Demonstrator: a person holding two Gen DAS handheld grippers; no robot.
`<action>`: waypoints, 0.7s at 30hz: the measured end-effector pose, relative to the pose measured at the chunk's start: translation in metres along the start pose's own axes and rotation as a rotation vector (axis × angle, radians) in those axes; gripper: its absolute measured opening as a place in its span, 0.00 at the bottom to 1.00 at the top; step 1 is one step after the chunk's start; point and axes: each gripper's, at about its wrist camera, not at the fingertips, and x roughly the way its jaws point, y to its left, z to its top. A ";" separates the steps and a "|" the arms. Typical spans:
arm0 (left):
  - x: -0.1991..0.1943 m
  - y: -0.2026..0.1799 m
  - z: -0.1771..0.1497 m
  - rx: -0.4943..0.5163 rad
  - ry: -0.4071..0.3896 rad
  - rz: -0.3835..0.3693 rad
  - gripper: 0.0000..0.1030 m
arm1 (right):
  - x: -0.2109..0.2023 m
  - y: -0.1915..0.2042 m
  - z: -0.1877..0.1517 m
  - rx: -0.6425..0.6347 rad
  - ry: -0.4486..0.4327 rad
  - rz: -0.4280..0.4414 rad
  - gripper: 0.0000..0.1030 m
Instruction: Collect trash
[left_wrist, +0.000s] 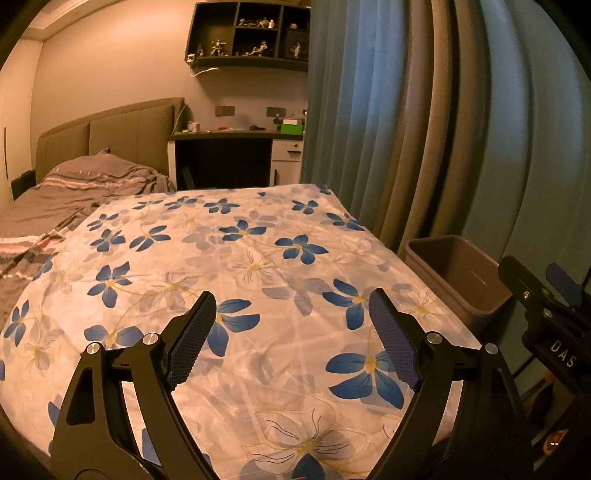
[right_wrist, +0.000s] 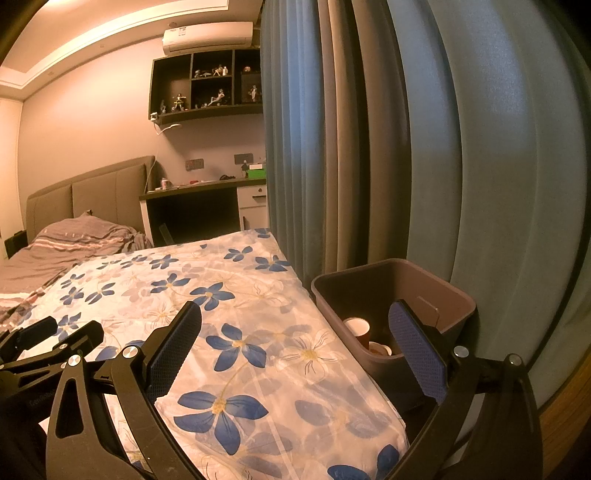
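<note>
A brown trash bin (right_wrist: 391, 284) stands beside the right edge of the table, against the curtain; it also shows in the left wrist view (left_wrist: 458, 273). Inside it lie two paper cups: one red cup with a white inside (right_wrist: 357, 328) and another cup (right_wrist: 380, 349) below it. My left gripper (left_wrist: 291, 332) is open and empty above the flowered tablecloth (left_wrist: 240, 266). My right gripper (right_wrist: 295, 350) is open and empty, over the table's right edge next to the bin. The right gripper's body shows at the right of the left wrist view (left_wrist: 546, 314).
The flowered cloth (right_wrist: 236, 332) covers the table. A bed with a grey quilt (left_wrist: 74, 184) lies to the left behind it. A desk (left_wrist: 236, 147) and wall shelf (left_wrist: 251, 33) stand at the back. Blue curtains (left_wrist: 443, 129) hang along the right side.
</note>
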 end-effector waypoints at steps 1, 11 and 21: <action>0.001 0.001 0.001 0.001 0.000 0.000 0.81 | 0.000 0.000 0.000 0.000 -0.001 -0.001 0.95; 0.001 0.000 0.001 0.000 0.002 0.000 0.81 | 0.000 -0.001 0.000 0.001 0.001 0.000 0.95; 0.000 0.000 0.001 -0.001 0.001 0.001 0.81 | 0.000 -0.001 0.000 0.002 0.002 0.001 0.95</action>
